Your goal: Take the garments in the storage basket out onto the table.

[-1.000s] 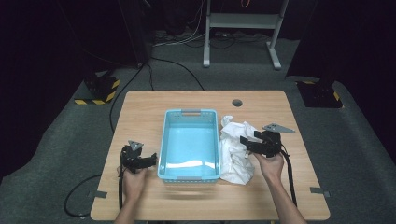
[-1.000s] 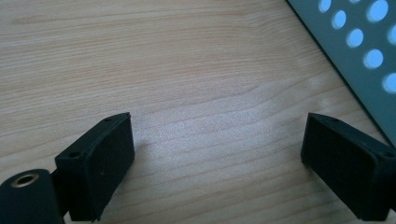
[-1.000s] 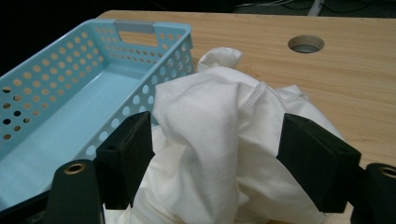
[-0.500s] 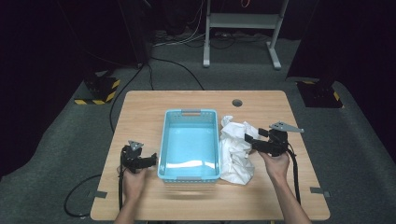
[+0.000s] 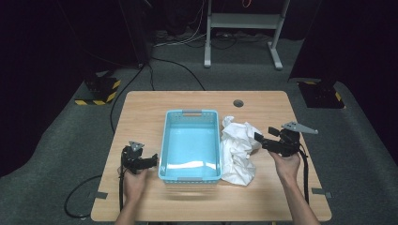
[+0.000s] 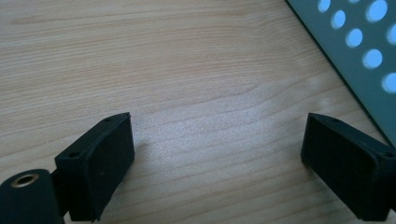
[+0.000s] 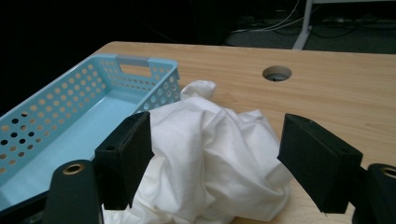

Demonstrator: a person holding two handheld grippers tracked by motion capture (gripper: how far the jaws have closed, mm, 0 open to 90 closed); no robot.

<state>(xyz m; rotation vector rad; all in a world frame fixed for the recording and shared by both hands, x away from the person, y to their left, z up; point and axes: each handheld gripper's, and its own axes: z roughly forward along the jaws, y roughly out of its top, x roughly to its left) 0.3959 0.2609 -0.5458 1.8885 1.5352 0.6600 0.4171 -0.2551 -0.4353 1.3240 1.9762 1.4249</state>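
Our right hand-held gripper [image 5: 261, 139] has drawn back and lifted off the white cloth [image 5: 238, 151], jaws apart and empty, so we judge no grasp is made yet. The cloth lies crumpled on the tabletop [image 5: 263, 105] just ahead of it, against the blue basket [image 5: 190, 115]. Our left hand-held gripper [image 5: 153, 161] rests, jaws apart.

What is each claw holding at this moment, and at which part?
Nothing is held. The right claw is open, facing the white cloth. The left claw is open over the table.
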